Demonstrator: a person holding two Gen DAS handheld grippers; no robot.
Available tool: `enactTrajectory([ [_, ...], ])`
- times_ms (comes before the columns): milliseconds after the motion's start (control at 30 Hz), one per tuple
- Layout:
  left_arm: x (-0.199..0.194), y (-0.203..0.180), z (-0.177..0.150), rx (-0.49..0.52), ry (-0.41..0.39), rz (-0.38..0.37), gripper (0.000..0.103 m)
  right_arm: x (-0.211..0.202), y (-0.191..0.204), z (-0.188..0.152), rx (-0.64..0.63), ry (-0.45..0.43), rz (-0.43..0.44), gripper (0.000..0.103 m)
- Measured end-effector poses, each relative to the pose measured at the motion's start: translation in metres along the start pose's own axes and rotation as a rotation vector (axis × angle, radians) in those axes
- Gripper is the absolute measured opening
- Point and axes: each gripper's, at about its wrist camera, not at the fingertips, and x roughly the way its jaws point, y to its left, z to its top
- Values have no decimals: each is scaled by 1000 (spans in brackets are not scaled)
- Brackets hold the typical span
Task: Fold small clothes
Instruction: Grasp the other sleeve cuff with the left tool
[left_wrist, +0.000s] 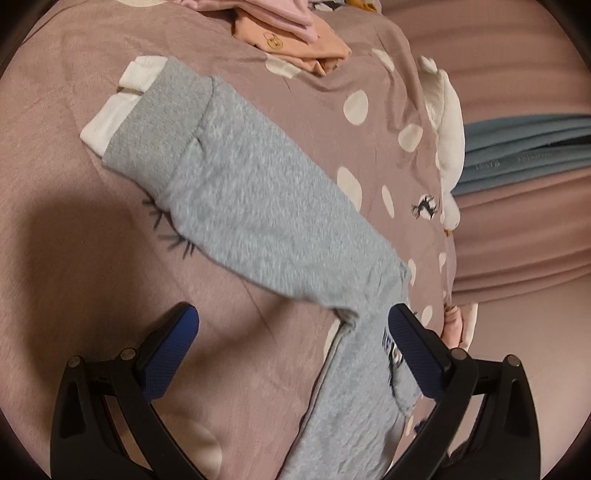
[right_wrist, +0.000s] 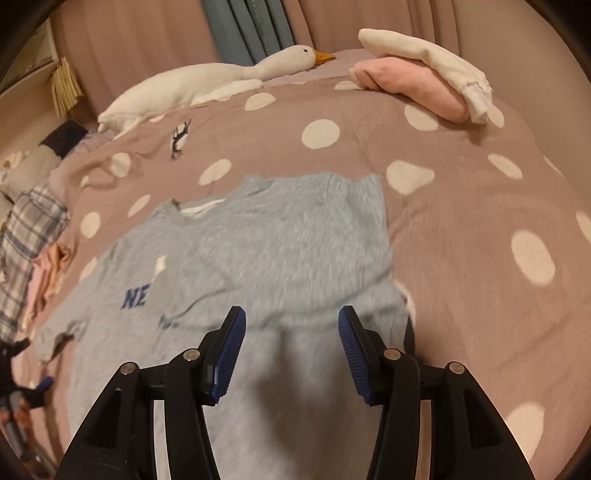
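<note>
Spotted bedspread (right_wrist: 461, 206) bears grey sweatshirt (right_wrist: 280, 240) lettered "NE".

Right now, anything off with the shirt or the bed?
Nothing damaged or spilled. The gray sweatshirt lies half folded, one sleeve crossed over the body and partly covering the blue letters. Both grippers, left and right, hover open above it. A toy goose lies behind.

A bed fills both views, covered by a mauve duvet (right_wrist: 461, 206) printed with white dots. Along its far edge lies a white plush goose (right_wrist: 207, 79), orange beak pointing right. Behind it hang pinkish curtains (right_wrist: 140, 40) with a blue-grey panel (right_wrist: 255, 29) between them. The light is dim and warm.
</note>
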Motion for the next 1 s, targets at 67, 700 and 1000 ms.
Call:
enactTrajectory([
  [67,1,3,6,-18,-21,0,103,-7,2,-8,17,3,21,52],
  [700,4,21,54,-71,-107,-27,103,-4,89,-44,-54,81,228,53],
  [1000,-1,29,58,-120,-101,-90,102,-9,105,-53,-109,90,240,53],
])
